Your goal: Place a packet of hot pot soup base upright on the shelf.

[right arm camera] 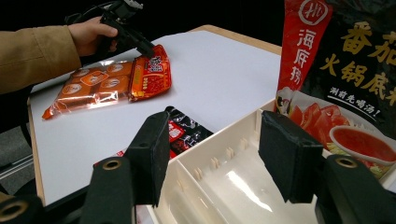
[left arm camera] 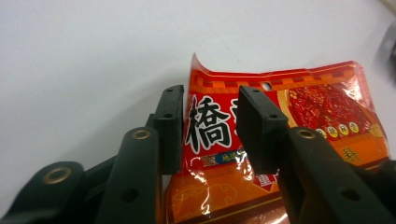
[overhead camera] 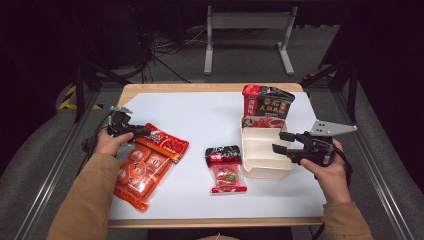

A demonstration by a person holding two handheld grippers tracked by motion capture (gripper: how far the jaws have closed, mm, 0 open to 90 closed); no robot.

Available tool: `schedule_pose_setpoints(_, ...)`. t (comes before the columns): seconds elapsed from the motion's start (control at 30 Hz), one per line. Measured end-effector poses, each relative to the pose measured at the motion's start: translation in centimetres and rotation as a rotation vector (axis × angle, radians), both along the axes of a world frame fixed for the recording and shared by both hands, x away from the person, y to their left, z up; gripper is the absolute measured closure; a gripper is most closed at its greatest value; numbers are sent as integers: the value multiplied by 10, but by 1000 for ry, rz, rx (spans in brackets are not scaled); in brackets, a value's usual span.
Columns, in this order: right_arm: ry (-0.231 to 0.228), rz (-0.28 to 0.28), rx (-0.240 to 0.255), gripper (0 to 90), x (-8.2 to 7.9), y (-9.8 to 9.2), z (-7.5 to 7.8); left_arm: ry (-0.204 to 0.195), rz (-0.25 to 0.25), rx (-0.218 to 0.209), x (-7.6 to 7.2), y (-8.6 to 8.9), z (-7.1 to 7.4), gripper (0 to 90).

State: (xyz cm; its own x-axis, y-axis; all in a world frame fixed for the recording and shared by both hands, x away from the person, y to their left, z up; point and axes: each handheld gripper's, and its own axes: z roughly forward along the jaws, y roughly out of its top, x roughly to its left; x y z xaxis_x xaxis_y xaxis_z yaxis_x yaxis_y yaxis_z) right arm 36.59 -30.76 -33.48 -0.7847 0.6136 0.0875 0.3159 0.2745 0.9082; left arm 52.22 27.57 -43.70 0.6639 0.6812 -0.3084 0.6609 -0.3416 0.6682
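Note:
A red snack packet point(overhead camera: 167, 142) lies on the white table over the top end of a bigger orange multipack point(overhead camera: 140, 172). My left gripper point(overhead camera: 142, 132) is at the red packet's upper left corner. In the left gripper view the jaws point(left arm camera: 215, 116) stand apart with the packet's point(left arm camera: 303, 107) printed corner between them, and I see no pad pressing on it. My right gripper point(overhead camera: 282, 142) hovers open over the white divided tray point(overhead camera: 260, 172), with nothing between its fingers point(right arm camera: 215, 154). A black and red soup base bag point(overhead camera: 265, 107) stands in the tray's far end.
A small black and red packet point(overhead camera: 225, 167) lies just left of the tray. In the right gripper view it point(right arm camera: 184, 128) shows beyond the left jaw, beside the tray wall point(right arm camera: 219, 135). Bare white table spreads behind the packets, with metal rails along both sides.

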Motion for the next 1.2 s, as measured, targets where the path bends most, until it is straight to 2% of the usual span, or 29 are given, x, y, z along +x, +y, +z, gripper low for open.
schedule_pose_setpoints(0.23,3,7,1,433,1,1,-1,-31,-29,30,-3,-5,1,675)
schedule_pose_setpoints(0.33,2,10,1,433,1,1,-1,-53,-69,66,-3,-14,0,671)
schedule_pose_setpoints(0.47,0,16,2,434,0,2,-1,-46,-94,104,-4,-24,-3,672)
schedule_pose_setpoints(0.53,-1,17,2,434,0,2,-1,-51,-95,132,-4,-26,-4,677)
schedule_pose_setpoints(0.63,-1,18,1,434,1,2,-1,-50,-93,141,-3,-26,-4,694)
schedule_pose_setpoints(0.77,-2,19,1,435,1,2,-2,-63,-86,173,-3,-26,-5,769)
schedule_pose_setpoints(0.93,0,20,-1,437,1,2,-2,-59,-81,182,-2,-25,-5,873)
schedule_pose_setpoints(1.2,-2,18,-6,445,1,2,-3,-67,-78,211,-3,-27,-2,900)
